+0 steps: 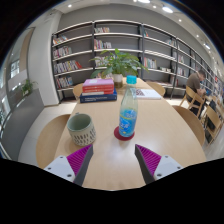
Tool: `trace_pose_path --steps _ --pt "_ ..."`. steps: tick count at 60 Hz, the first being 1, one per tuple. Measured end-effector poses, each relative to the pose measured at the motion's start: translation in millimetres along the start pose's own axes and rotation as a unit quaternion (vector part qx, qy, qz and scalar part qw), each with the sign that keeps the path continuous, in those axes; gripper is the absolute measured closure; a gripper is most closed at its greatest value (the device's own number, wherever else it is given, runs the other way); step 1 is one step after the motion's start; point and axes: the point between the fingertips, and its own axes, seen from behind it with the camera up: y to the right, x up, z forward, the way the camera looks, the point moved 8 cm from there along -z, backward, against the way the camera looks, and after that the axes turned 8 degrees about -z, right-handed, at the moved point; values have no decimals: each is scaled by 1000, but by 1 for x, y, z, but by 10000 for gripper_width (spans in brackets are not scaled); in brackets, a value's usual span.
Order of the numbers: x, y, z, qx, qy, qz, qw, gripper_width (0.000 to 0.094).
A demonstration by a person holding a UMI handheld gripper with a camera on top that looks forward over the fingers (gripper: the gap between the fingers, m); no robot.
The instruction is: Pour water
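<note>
A clear water bottle [128,112] with a blue label and blue cap stands upright on a red coaster [122,134] on the round wooden table [160,125], just ahead of my fingers. A patterned ceramic cup [82,129] stands to its left, ahead of the left finger. My gripper [113,160] is open and empty, with the purple pads [78,159] spread wide over bare table short of both things.
A stack of books [98,90] and a potted plant [122,65] sit at the table's far side, with a paper [146,93] to the right. Chairs [191,112] ring the table. Bookshelves [120,50] line the back wall.
</note>
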Motion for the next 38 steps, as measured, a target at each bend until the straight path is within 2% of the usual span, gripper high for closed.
trace_pose_path --steps 10,17,38 --pt "34 -20 -46 14 31 -6 999 85" --pt "56 -23 -75 8 56 -19 998 90" --pt "84 -34 -118 -4 95 -21 995 93"
